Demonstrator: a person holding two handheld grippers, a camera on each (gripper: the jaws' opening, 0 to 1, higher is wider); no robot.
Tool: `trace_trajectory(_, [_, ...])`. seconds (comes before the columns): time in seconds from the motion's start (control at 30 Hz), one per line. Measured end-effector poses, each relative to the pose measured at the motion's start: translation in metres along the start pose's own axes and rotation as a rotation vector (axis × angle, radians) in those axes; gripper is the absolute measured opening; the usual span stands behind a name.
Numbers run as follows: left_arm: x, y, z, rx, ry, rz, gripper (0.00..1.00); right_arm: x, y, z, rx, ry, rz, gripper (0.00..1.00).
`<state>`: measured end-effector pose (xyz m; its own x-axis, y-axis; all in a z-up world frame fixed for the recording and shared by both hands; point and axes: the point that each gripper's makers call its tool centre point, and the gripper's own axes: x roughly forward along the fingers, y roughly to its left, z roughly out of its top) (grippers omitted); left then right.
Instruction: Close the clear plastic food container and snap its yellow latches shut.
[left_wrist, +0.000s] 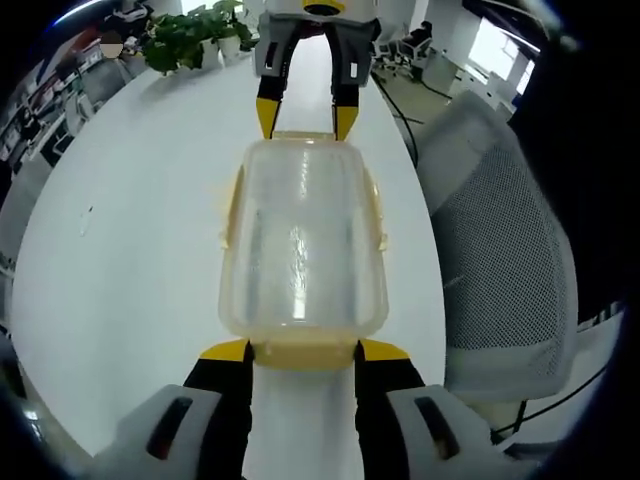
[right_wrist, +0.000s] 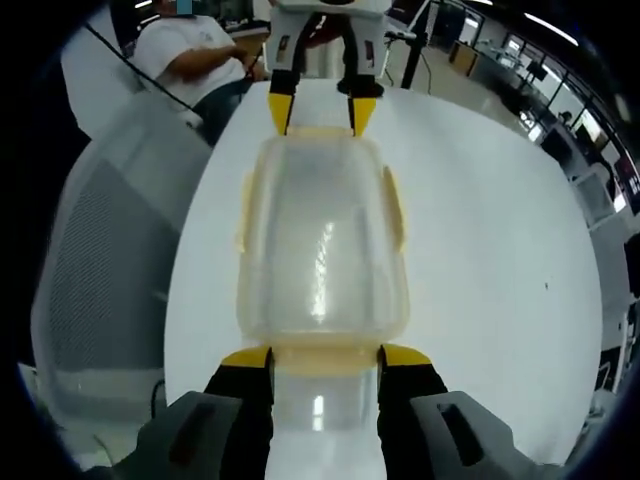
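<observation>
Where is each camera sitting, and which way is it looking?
Left gripper view: rides on the left gripper, looks along the container on the white table at the right gripper; own jaws show at bottom.
Right gripper view: rides on the right gripper, facing back at the left gripper; own jaws at bottom.
Shared: container, table, mesh chair, both grippers, facing each other.

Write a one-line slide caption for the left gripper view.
Two grippers, left and right, flank opposite ends of the lidded clear container on a white table.
</observation>
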<state>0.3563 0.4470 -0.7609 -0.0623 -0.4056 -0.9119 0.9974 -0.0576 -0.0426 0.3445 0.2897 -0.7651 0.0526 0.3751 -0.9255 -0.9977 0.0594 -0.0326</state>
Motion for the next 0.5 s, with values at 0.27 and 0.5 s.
trace_trajectory(0.27, [0.010,0.001,0.018,0.004,0.000,-0.008,0.39,-0.005,-0.001,-0.022,0.006,0.003,0.000,0.40])
trace_trajectory(0.5, [0.020,0.001,0.032,0.002,0.007,-0.005,0.39,-0.009,-0.001,-0.036,0.007,0.000,-0.001,0.40])
